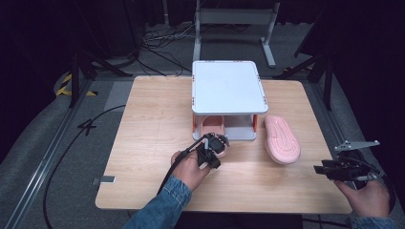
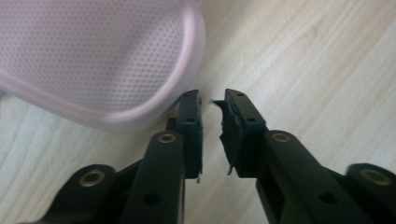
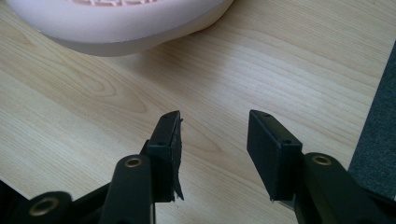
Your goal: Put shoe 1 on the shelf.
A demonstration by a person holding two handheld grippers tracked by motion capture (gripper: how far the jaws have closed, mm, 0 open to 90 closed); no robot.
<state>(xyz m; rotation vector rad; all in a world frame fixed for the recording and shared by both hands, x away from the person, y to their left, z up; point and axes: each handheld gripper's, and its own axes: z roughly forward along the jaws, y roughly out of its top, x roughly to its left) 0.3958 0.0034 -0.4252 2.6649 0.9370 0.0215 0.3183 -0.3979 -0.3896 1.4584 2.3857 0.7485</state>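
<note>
A staged recording space, like a lab or studio rather than a home. A light wooden desk stands on grey carpet, ringed by black curtains and dark stands. Loose black cables trail across the floor behind it, beside a white metal frame. Yellow-and-black hazard tape marks the floor at the left. A metal rail runs along the carpet.
</note>
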